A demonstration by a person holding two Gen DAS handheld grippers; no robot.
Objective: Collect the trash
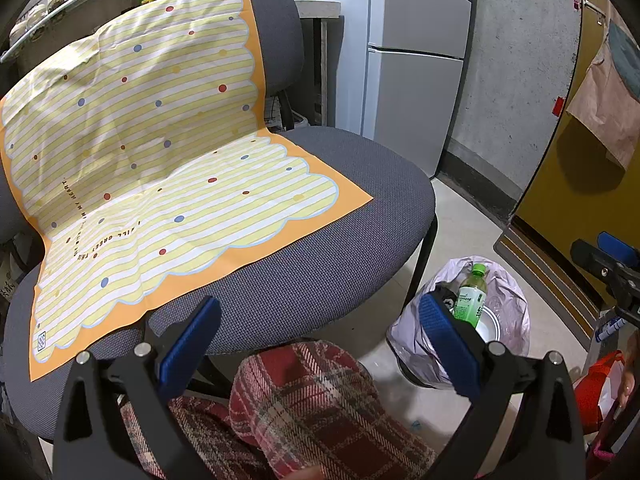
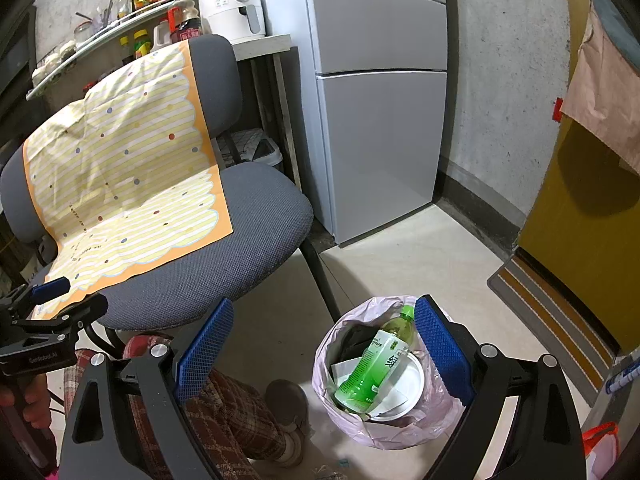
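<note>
From the left wrist view, the left gripper (image 1: 316,344) hung with its blue ribbed pads wide apart and nothing between them, above the person's plaid-trousered knee (image 1: 304,396). The grey mesh-weave chair (image 1: 304,280) filled most of the frame, and its seat carried only a thin, creased sheet (image 1: 132,152), yellow-striped and dotted with an orange border, draped from the backrest down to the seat's front edge. No loose rubbish showed on the seat. Beside the chair's front right leg stood the bin (image 1: 464,320), lined with a crinkly pale lilac plastic bag, and a green bottle (image 1: 472,300) poked up out of it. The right gripper (image 1: 608,264) appeared at the frame's right edge; its opening could not be judged there.

From the right wrist view, the right gripper (image 2: 324,352) was likewise spread wide and empty, poised near the bin (image 2: 384,420) on the pale tiled floor. Inside lay the bottle (image 2: 376,360), smooth translucent green plastic with a white-and-green label, tilted with its cap toward the rim, resting on a round white shallow lid or plate (image 2: 404,392) beside something dark. The left gripper (image 2: 52,300) showed at the left edge.

As a judgement, the collecting looked largely done: trash sat in the bin and both tools were free. A few small scraps on the floor near the shoe (image 2: 288,404) might be left, though they were too small to identify.
</note>
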